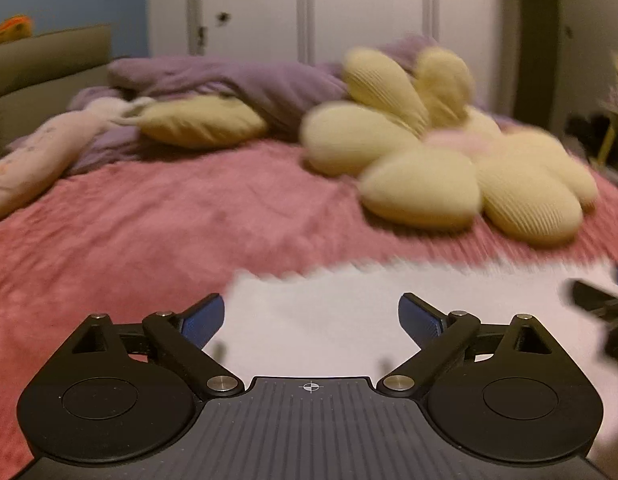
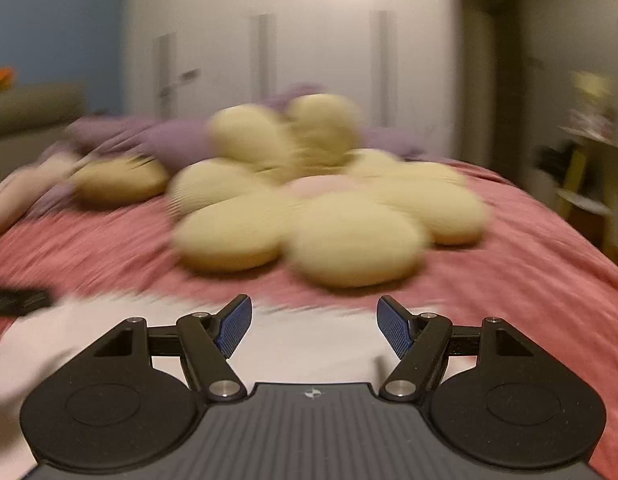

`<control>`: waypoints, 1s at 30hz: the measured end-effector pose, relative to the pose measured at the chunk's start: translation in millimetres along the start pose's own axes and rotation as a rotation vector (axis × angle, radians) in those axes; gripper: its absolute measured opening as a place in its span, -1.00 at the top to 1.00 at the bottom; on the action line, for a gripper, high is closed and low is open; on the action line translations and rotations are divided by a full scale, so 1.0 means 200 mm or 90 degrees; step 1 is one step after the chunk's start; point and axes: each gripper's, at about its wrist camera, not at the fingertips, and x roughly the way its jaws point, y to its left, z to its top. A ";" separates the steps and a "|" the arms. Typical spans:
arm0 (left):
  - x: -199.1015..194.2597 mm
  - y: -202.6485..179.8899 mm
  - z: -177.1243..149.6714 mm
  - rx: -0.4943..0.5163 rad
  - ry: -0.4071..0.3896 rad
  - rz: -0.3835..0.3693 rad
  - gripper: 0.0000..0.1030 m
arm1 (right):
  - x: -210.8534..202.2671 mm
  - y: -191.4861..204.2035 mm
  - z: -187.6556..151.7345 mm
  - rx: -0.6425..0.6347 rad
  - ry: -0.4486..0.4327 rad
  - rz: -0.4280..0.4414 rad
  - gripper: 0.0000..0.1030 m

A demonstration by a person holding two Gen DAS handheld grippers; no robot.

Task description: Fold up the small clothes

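Both grippers hang with jaws spread and nothing between them, the left gripper (image 1: 311, 322) and right gripper (image 2: 314, 326) over a white garment (image 1: 349, 312) lying flat on the pink bedspread (image 1: 149, 220). Farther back sits a yellow flower cushion (image 2: 329, 216), then purple bedding (image 1: 229, 76).

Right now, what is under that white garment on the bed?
The white garment lies flat on the pink bedspread, which shows all around it. Anything between the two is covered, so I cannot tell.
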 end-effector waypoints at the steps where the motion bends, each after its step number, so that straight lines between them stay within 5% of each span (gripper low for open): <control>1: 0.03 -0.03 -0.03 0.008 0.012 0.007 -0.89 | 0.01 0.07 -0.02 -0.031 0.010 0.027 -0.36; 6: 0.15 0.02 -0.17 -0.015 0.030 -0.006 -0.96 | 0.11 0.21 -0.18 -0.148 0.086 0.060 -0.36; 16: 0.11 0.12 -0.16 -0.024 0.033 -0.004 -0.97 | 0.05 -0.16 -0.16 -0.076 0.081 0.008 -0.29; 18: 0.07 0.16 -0.17 -0.024 0.037 0.010 -0.97 | 0.01 -0.25 -0.16 -0.063 0.086 -0.058 -0.49; 21: 0.00 0.23 -0.18 -0.029 0.036 0.007 -0.97 | -0.05 -0.40 -0.16 -0.008 0.090 -0.083 -0.51; 24: -0.10 0.29 -0.19 -0.036 0.051 0.000 -0.96 | -0.15 -0.38 -0.17 -0.071 0.086 -0.166 -0.51; 30: -0.37 0.39 -0.28 -0.064 0.089 -0.089 -0.95 | -0.55 -0.47 -0.23 0.106 0.087 -0.060 -0.27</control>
